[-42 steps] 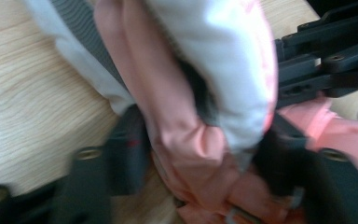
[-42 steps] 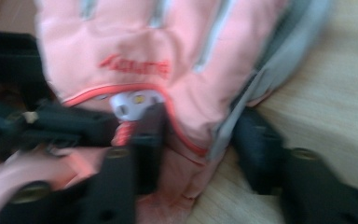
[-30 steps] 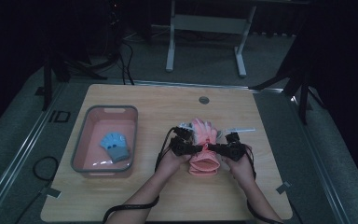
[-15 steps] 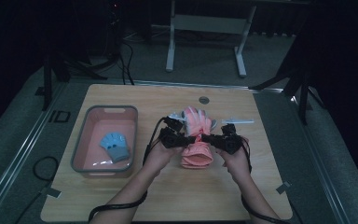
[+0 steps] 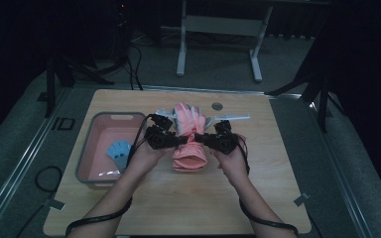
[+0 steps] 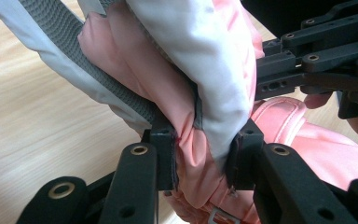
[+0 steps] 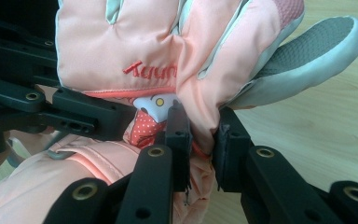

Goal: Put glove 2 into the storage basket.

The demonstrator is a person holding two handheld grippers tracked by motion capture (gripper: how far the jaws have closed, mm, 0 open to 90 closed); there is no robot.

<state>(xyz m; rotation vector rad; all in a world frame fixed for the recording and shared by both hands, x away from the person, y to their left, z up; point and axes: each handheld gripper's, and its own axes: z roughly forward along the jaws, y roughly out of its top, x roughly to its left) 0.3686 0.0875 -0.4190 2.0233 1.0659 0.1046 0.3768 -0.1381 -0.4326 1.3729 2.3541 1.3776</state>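
Note:
A pink padded glove (image 5: 188,131) with grey and white trim hangs above the middle of the wooden table (image 5: 178,198), fingers pointing away from me. My left gripper (image 5: 176,140) is shut on the glove's left side; its pads pinch bunched pink and white fabric (image 6: 200,154). My right gripper (image 5: 202,139) is shut on the glove's right side near the thumb (image 7: 307,56), squeezing a fold of pink fabric (image 7: 200,126). The two grippers face each other, close together, with the glove's cuff (image 5: 188,159) drooping below them.
A pink-grey bin (image 5: 92,148) stands at the table's left with a light blue item (image 5: 119,150) lying in it. A small round grey fitting (image 5: 217,106) sits near the far edge. A pale thin object (image 5: 235,118) lies behind the right gripper.
Both grippers have risen and moved away from me with the glove held between them. The glove now hangs higher over the table, its fingers spread upward.

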